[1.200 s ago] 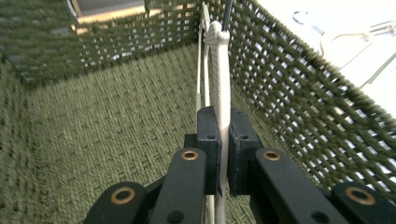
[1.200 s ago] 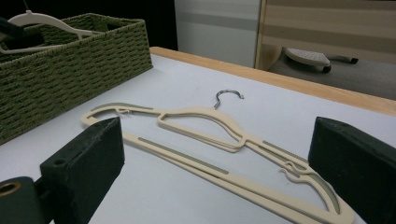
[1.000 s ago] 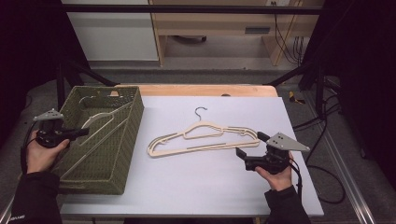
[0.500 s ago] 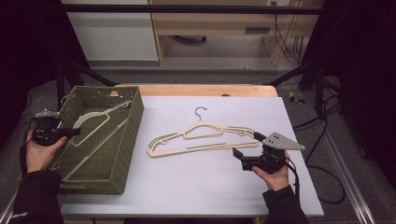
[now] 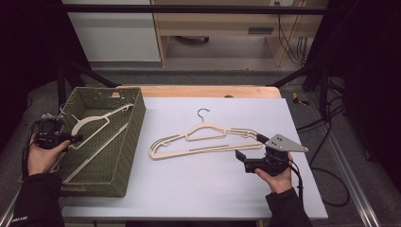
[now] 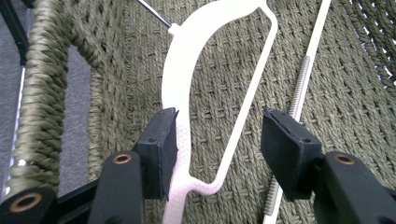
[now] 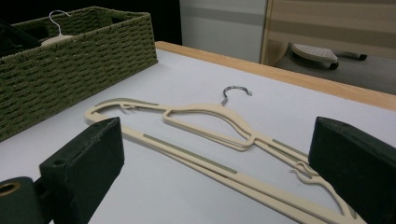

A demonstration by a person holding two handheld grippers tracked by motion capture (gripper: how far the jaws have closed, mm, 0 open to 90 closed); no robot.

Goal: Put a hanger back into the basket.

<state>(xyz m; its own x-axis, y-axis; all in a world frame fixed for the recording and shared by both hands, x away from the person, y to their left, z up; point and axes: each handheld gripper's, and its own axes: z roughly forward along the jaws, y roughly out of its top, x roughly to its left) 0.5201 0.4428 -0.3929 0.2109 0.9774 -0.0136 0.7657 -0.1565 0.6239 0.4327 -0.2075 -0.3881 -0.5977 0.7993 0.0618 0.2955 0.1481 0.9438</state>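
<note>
Left side: the woven basket (image 5: pixel 135 124) sits at the table's left edge with one white hanger (image 5: pixel 94 124) lying aslant inside it, hook toward the far wall. The left gripper (image 5: pixel 71 139) hangs over the basket's left rim. Its jaws have just been opening; in the left gripper view the hanger's (image 6: pixel 187 93) thick arm runs between them, resting against the left pad while the right pad stands clear. Judgement: this is a release, and the hanger is no longer clamped.

To finish it well, the jaws should part fully before the hand lifts, and the lift should go straight up so that neither pad drags the arm or snags the metal hook (image 6: pixel 154 12) on the weave.

Centre: the cream hangers (image 5: pixel 208 139) lie flat on the grey table (image 5: pixel 189 198), well apart from the basket, hook pointing away from the person.

Right side: the right gripper (image 5: pixel 241 158) rests near the hangers' right end, jaws wide apart and holding nothing. In the right gripper view the hangers (image 7: pixel 210 140) lie ahead between the pads. Judgement: it should take one arm only, near the shoulder, to avoid lifting both at once.
</note>
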